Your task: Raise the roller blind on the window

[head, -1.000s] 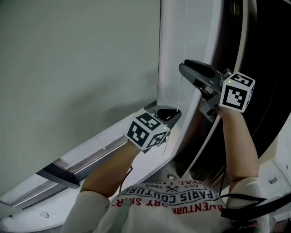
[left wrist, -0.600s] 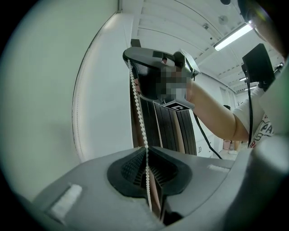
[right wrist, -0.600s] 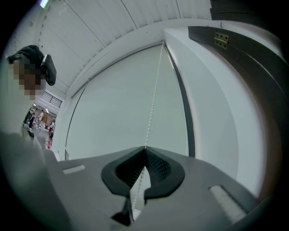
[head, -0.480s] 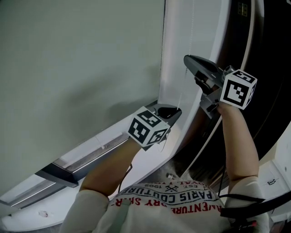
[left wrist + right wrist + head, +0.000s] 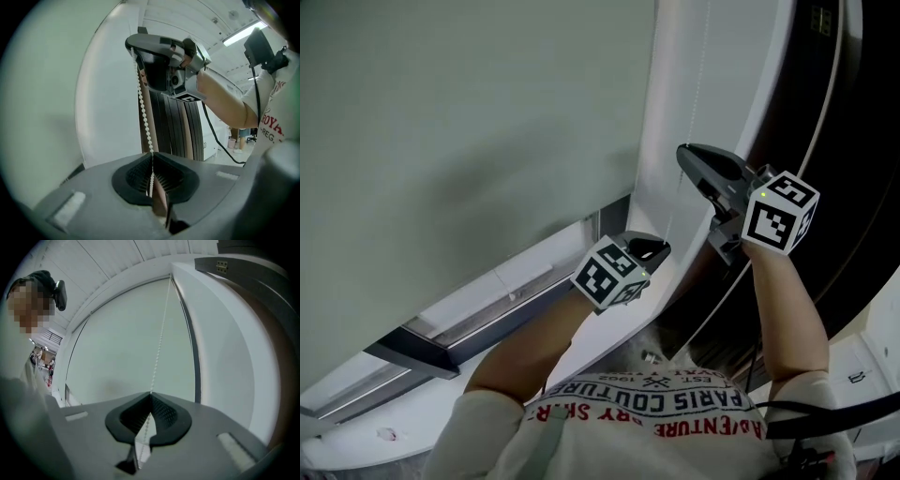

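The left gripper (image 5: 654, 247) is clamping the bead chain (image 5: 145, 117) at centre frame and the right gripper (image 5: 692, 157) is pinching it higher up, its jaws having just been closing on it, beside the roller blind (image 5: 469, 122) filling the upper left — so I am judging a straight downward pull is suiting best.

We wear a white shirt (image 5: 656, 405) with red and dark lettering; our left grey tool (image 5: 659, 247) and right grey tool (image 5: 684, 153) bear black-and-white marker cubes (image 5: 778, 217).
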{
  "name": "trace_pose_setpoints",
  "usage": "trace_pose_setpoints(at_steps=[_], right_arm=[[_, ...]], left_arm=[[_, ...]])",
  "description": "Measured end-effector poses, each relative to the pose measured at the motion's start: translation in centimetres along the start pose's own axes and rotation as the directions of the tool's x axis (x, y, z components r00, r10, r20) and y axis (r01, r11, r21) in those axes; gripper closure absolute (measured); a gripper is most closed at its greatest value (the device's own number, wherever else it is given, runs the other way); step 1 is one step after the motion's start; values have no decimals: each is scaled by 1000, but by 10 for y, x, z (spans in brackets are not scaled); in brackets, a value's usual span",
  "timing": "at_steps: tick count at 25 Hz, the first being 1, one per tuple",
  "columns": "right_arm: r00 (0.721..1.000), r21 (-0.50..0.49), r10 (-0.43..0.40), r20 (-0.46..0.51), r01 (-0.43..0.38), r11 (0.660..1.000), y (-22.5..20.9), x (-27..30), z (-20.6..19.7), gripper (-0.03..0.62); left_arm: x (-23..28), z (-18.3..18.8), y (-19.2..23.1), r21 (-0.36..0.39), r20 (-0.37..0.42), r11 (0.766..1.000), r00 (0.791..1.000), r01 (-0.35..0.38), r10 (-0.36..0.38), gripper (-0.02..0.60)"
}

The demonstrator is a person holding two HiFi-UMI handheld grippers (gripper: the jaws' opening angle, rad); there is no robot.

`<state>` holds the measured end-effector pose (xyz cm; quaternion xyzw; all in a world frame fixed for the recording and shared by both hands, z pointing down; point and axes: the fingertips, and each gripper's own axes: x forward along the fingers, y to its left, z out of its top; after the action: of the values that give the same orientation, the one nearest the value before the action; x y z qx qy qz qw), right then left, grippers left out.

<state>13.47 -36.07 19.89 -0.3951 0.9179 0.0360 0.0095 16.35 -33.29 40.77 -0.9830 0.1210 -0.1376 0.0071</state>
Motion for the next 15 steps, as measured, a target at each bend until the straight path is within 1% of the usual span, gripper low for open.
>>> trace_pose_setpoints(at_steps=[3,6,8,11,13,15], right_arm=[[1000,25,-5,-23,6,1000,-5,0,-27,588],[1000,64,12,-20,-10,998,-7,-4,-42,588],[999,58,23,-23,-22,998,2,-9,-47,588],[998,29,27,-53,-25,999,21,-19,-64,588],[997,26,16,-80,-14,1000,21,-25,-81,588],[994,47,10,-106,-5,999,19,-30,-100,588]], left_arm=[[9,-31,3,-46,-13,999,1000,13,-14,572],[15,-44,0,-74,5,997,999,32,-31,572],[15,-49,-11,-56,-2,998,999,42,-42,572],[17,-67,-26,0,-50,999,998,35,-35,572],[21,-81,-31,0,-81,999,996,40,-40,572],[26,-97,-35,-15,-113,999,992,51,-52,572]])
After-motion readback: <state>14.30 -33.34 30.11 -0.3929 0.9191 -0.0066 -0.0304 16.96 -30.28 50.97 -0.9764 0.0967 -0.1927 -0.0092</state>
